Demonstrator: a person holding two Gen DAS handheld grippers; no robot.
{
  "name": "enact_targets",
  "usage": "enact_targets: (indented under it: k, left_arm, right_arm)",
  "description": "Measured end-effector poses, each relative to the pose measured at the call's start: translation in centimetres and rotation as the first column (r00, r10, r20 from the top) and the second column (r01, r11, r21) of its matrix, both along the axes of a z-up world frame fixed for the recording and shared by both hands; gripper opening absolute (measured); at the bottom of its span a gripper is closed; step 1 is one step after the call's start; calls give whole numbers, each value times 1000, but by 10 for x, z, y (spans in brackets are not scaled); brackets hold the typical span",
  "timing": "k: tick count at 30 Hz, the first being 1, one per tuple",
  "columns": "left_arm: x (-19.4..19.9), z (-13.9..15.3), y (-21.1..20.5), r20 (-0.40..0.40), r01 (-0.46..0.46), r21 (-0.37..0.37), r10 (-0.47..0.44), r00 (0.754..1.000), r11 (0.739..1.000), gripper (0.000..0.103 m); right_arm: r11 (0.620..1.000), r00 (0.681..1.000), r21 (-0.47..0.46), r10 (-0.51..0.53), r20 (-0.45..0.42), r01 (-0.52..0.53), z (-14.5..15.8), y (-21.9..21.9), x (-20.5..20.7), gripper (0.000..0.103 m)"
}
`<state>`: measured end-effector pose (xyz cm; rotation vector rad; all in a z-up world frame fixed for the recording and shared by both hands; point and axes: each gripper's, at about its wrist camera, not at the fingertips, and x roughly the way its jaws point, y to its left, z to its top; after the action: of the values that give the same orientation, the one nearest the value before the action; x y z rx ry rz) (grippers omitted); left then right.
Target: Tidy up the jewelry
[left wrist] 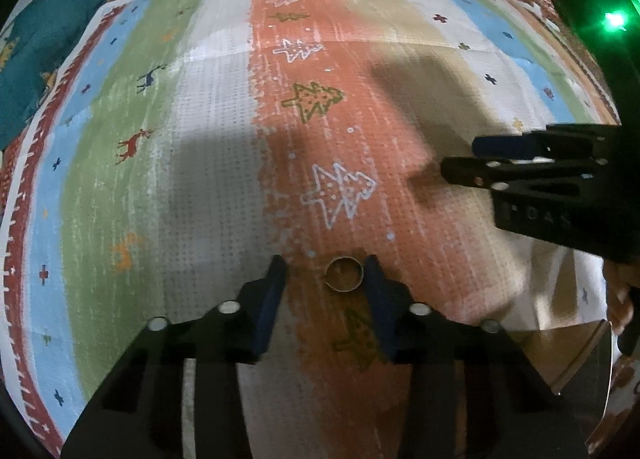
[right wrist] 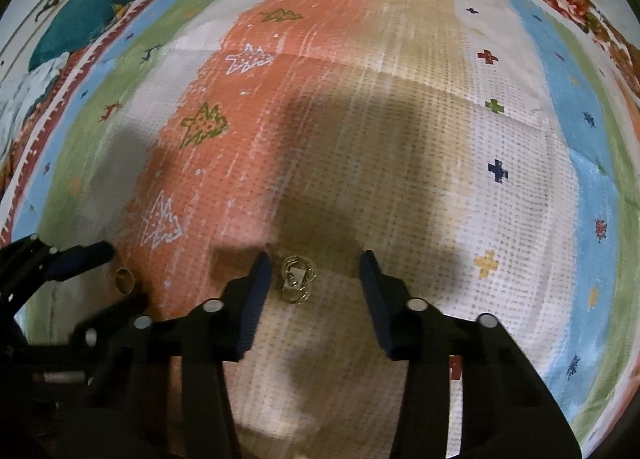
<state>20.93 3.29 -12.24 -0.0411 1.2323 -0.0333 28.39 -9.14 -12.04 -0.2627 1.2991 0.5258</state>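
the lower part of both views is covered by the black gripper bodies, and the edges are dark and bent by the lens, so the far things are hard to make out: a teal cloth (left wrist: 44, 55) at the upper left and a green light (left wrist: 615, 20) at the upper right. the left gripper (left wrist: 325, 279) points down at the striped mat (left wrist: 216, 107); its jaws stand apart, and a gold ring (left wrist: 345, 274) lies flat on the orange stripe between them, touching the right pad or just beside it, while the left pad is clear of it. the right gripper (right wrist: 316, 277) also stands apart over a small gold chain piece (right wrist: 297, 278), maybe an earring on a white tag, just beside the left pad (right wrist: 256, 279). on the right gripper's body in the left view faint letters read about "oak", not surely.
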Motion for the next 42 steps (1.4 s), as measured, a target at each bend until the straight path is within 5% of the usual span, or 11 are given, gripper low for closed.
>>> enact_targets:
  k: [7, 17, 42]
  left_arm:
    - [-2, 1, 0, -9, 22, -16, -23, 1000, 1000, 20]
    - [-2, 4, 9, -23, -5, -82, 3, 1000, 997, 19]
    - [-18, 36, 12, 50, -21, -99, 26, 998, 995, 20]
  right_arm:
    - [1000, 1000, 14, 22, -18, -22, 0, 5, -4, 17]
    - [999, 1000, 31, 19, -23, -18, 5, 1, -5, 17]
    - [999, 997, 38, 4, 78, -7, 46, -20, -38, 17]
